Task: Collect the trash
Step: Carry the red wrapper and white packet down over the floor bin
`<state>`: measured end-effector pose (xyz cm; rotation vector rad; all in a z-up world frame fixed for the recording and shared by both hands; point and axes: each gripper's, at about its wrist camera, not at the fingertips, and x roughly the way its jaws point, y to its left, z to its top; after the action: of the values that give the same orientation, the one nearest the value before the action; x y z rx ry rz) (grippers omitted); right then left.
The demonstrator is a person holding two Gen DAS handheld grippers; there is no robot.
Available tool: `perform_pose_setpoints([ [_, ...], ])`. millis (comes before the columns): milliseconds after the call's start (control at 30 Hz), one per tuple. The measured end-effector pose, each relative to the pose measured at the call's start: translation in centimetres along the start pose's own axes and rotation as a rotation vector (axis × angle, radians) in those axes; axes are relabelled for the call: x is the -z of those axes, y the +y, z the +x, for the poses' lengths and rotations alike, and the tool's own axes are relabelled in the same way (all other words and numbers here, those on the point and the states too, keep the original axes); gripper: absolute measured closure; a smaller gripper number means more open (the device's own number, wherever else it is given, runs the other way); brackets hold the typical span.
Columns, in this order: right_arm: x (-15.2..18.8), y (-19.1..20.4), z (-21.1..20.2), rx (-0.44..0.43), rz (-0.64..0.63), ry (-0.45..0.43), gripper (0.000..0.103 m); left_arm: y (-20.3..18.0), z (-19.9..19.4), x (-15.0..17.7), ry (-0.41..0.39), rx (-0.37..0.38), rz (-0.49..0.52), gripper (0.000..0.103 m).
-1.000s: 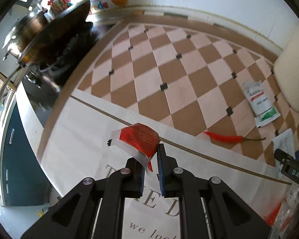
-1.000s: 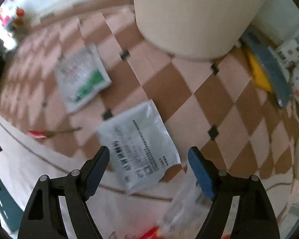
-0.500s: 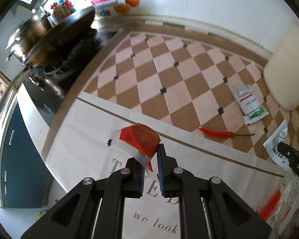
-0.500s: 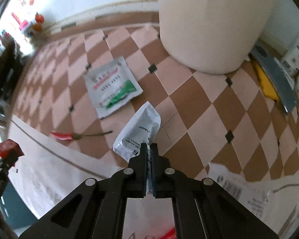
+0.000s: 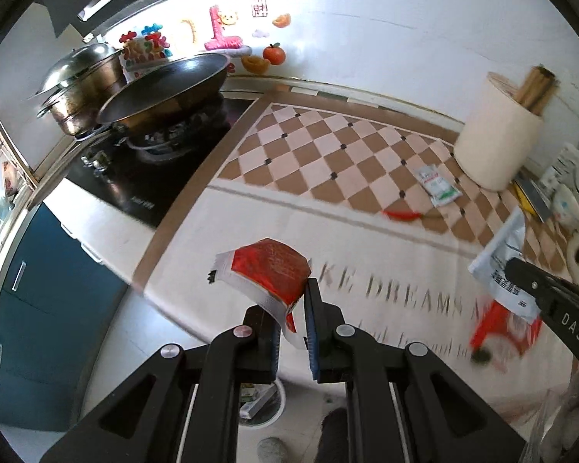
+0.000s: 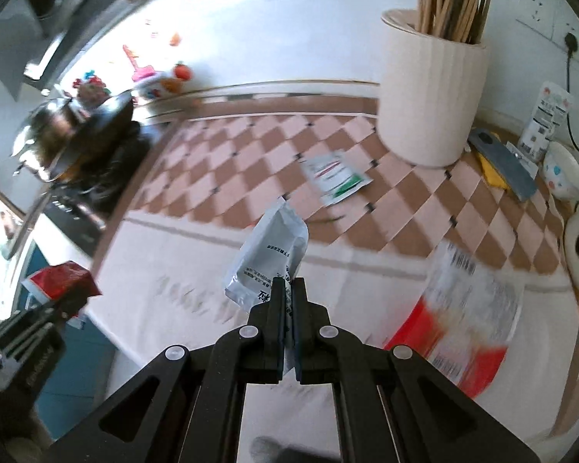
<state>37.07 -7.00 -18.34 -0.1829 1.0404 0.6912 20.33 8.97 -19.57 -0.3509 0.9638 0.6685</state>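
Carry step: left gripper [image 5: 291, 322] pinched crumpled red foil sachet [image 5: 268, 270], right gripper [image 6: 288, 301] pinched silver printed pouch [image 6: 268, 258], both above counter; next probably drop into round bin [image 5: 262, 405] below.

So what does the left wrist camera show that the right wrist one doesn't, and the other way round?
Only the left wrist view shows the red chili on the checkered mat and the bin on the floor below the counter edge. Only the right wrist view shows the chopsticks standing in the cream holder in full, and the wall socket. Both show the left gripper shut on the red packet, the right gripper shut on the white packet, and the green-and-white sachet.
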Motion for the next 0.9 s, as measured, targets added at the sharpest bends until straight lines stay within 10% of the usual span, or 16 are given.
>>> perform_pose_setpoints([
  [433, 16.4, 10.1, -1.6, -0.052, 0.035, 0.119, 0.1, 9.3, 1.8, 12.5, 0.183, -0.03, -0.003, 0.095],
  [900, 34.1, 12.6, 22.6, -0.094, 0.011, 0.487, 0.1, 17.1, 28.3, 29.2, 0.635, 0.051, -0.296, 0.094],
])
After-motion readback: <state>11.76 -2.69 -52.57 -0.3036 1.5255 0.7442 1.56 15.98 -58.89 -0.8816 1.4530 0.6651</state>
